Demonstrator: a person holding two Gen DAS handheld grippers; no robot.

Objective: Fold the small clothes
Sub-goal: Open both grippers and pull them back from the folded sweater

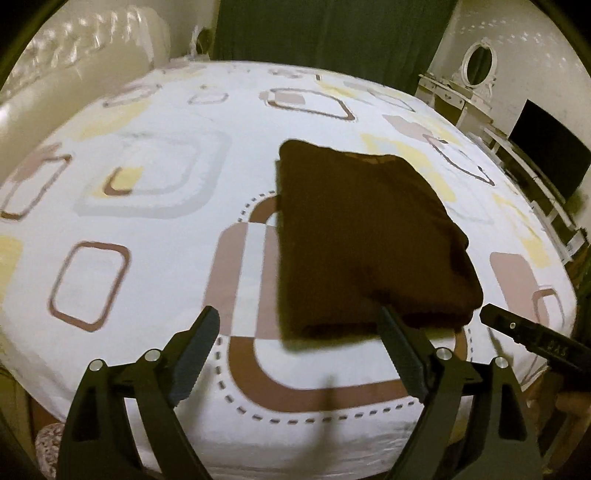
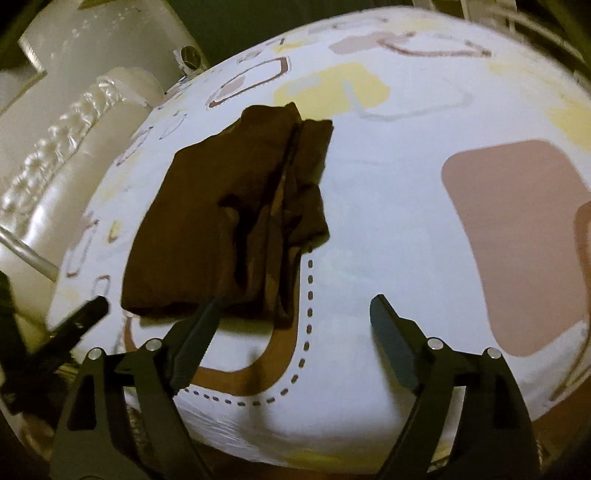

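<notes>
A dark brown folded garment (image 1: 365, 236) lies flat on the patterned bed sheet (image 1: 155, 229). My left gripper (image 1: 299, 328) is open and empty just before the garment's near edge; its right finger is at that edge. In the right wrist view the same garment (image 2: 221, 221) lies to the upper left, with uneven stacked layers along its right side. My right gripper (image 2: 295, 317) is open and empty, its left fingertip at the garment's near edge. The right gripper's tip also shows in the left wrist view (image 1: 517, 328), and the left gripper's tip shows in the right wrist view (image 2: 77, 317).
A cream padded headboard (image 1: 74, 74) stands at the bed's left. Dark green curtains (image 1: 332, 33) hang behind. A white dresser with an oval mirror (image 1: 476, 70) and a dark screen (image 1: 546, 155) stand at the right. The bed's front edge (image 2: 295, 450) is close below the grippers.
</notes>
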